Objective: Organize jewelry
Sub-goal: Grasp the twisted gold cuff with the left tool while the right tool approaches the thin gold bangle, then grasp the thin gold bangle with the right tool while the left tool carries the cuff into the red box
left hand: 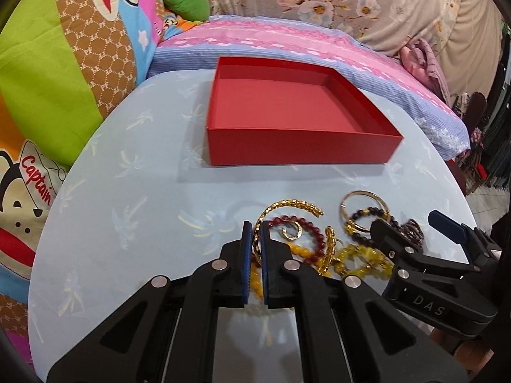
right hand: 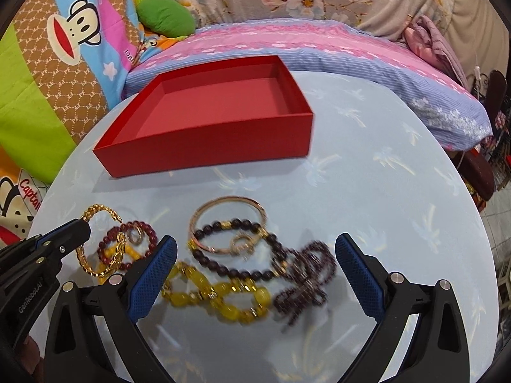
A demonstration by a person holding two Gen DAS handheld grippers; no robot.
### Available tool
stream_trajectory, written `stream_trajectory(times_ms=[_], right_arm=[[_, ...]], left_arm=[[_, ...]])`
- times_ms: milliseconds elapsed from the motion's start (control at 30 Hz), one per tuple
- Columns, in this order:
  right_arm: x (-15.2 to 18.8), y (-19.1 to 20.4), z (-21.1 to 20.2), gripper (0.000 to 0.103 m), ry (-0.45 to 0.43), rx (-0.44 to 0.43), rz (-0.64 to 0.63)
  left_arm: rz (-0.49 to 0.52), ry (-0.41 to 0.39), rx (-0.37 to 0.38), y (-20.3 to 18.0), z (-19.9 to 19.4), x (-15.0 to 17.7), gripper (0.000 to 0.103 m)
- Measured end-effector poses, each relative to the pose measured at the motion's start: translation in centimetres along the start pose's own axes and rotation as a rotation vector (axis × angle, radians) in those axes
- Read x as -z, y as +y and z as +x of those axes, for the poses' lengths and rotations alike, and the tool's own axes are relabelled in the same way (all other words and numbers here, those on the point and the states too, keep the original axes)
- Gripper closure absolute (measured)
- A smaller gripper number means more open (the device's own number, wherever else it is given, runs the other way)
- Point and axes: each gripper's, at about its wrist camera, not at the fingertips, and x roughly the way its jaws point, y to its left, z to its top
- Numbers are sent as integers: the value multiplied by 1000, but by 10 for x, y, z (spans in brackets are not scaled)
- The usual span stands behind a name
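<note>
My left gripper (left hand: pixel 255 225) is shut on the left arc of a gold open bangle (left hand: pixel 287 206), which shows between the blue pads; in the right wrist view that left gripper (right hand: pixel 83 223) pinches the same gold bangle (right hand: pixel 86 263). Inside the bangle lie a dark red bead bracelet (right hand: pixel 140 225) and a small gold ring (right hand: pixel 135 236). My right gripper (right hand: pixel 255 242) stands wide open over a pile: a yellow bead bracelet (right hand: pixel 223 293), a dark bead bracelet (right hand: pixel 204 233), a thin rose-gold bangle (right hand: pixel 223 199) and a purple fine-bead bracelet (right hand: pixel 306 274). Beyond the pile sits a red box (left hand: pixel 300 146), empty.
Everything lies on a round table with a pale blue palm-print cloth (right hand: pixel 383 191). The red box (right hand: pixel 207 146) sits toward the far left in the right wrist view. A bed with pink and blue bedding (left hand: pixel 287 38) and bright cartoon pillows (left hand: pixel 64 79) borders the table's far and left sides.
</note>
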Motion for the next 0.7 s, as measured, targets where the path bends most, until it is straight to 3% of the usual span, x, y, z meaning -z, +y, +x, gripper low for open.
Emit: stream_trajectory(times_ms=[400, 500, 700], right_arm=[[-9, 19, 36, 29, 56, -8, -61], [-8, 21, 35, 41, 45, -9, -67], [-8, 17, 32, 42, 46, -25, -54]], left_arm=[[-29, 32, -27, 19, 19, -5, 98], [-30, 35, -20, 19, 22, -6, 98], [-29, 36, -12, 18, 23, -7, 98]])
